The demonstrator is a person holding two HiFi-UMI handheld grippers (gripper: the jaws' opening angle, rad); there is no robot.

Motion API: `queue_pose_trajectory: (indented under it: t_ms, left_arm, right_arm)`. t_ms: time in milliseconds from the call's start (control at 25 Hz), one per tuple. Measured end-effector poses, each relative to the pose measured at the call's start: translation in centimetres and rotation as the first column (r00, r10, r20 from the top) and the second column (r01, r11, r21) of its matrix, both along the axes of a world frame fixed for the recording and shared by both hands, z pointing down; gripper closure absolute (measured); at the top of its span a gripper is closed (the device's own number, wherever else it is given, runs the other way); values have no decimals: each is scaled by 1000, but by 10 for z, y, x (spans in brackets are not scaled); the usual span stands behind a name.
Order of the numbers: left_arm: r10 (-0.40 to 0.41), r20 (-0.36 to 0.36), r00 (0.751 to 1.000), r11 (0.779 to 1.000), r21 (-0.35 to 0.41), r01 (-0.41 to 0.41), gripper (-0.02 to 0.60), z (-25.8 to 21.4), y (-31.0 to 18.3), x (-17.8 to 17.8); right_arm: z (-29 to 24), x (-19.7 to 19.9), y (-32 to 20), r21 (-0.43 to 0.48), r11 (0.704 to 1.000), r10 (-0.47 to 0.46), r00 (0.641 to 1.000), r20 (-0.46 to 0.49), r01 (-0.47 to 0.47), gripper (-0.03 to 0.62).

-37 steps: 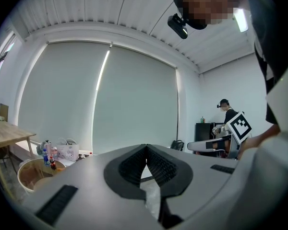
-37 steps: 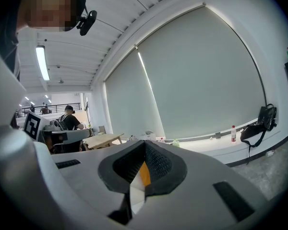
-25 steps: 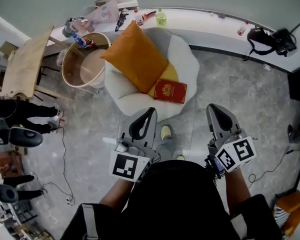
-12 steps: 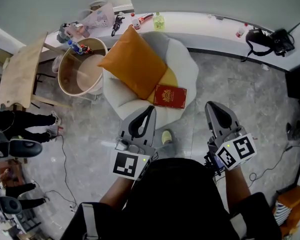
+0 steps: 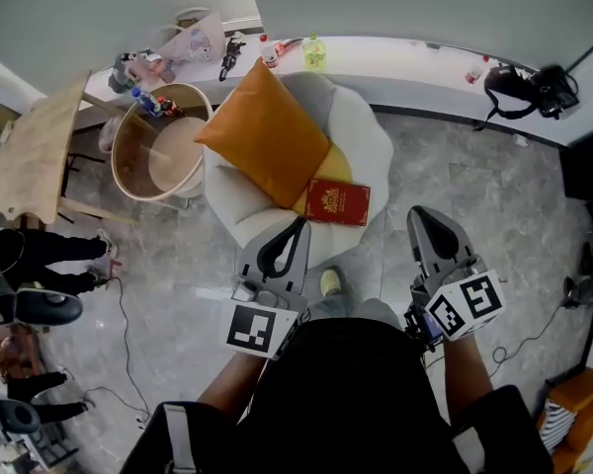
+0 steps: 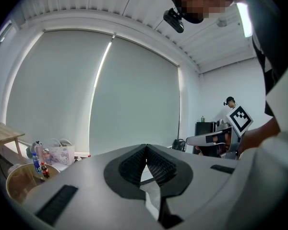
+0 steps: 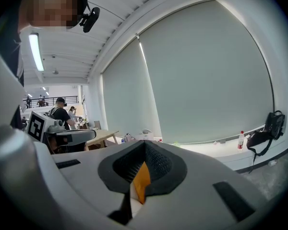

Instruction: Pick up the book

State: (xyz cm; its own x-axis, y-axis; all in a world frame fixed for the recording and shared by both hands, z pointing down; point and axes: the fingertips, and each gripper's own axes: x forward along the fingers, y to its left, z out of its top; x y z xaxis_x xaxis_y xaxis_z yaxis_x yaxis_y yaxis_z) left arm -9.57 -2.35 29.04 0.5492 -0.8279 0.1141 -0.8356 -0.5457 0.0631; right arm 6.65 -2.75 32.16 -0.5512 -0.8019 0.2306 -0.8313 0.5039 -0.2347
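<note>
- Currently the red book (image 5: 337, 202) lies flat on the white round chair (image 5: 376, 136), at the seat's 5 o'clock edge.
- Book's top-left corner is tucked against the orange cushion (image 5: 267, 134), which leans across the seat toward 11 o'clock.
- Left gripper (image 5: 295, 227): jaws pressed together, nothing between them, clear in its own view (image 6: 146, 147). The book sits at about 2 o'clock from its tip, near but not touching.
- Right gripper (image 5: 425, 215): jaws also pressed together at the tips and empty (image 7: 145, 143). Only the cushion's orange shows through the slit below them. The book is at 9 o'clock from its tip, apart.
- Both grippers are held low over the grey floor (image 5: 474, 176), at the chair's 6 o'clock side.
- Round wooden tub (image 5: 163, 154) stands at the chair's 9 o'clock, just beside it.
- Black bag (image 5: 529, 85) sits on the white ledge (image 5: 425, 57) at 2 o'clock.
</note>
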Motion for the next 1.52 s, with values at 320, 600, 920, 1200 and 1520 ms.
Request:
queue_pose_trajectory:
  t_ms: [320, 600, 920, 1200, 1520]
  left_arm:
    - [12, -23, 1000, 997, 75, -11, 571, -7, -2, -10]
    - [7, -13, 1000, 999, 34, -6, 571, -7, -2, -15]
    - [-26, -31, 999, 999, 35, 27, 571, -7, -8, -21]
    - [-73, -11, 997, 997, 7, 73, 571, -2, -26, -22]
    - [-120, 8, 993, 992, -44, 121, 571, 4, -65, -8]
  right_arm:
    - [-5, -8, 2, 23, 1000, 3, 1000, -20, -3, 580]
    - [-13, -10, 1, 39, 999, 10, 1000, -24, -9, 580]
    - [-14, -9, -10, 38, 999, -7, 999, -34, 8, 580]
    - [-6, -12, -34, 18, 998, -54, 998, -18, 55, 580]
    - [4, -7, -82, -11, 994, -112, 994, 18, 112, 580]
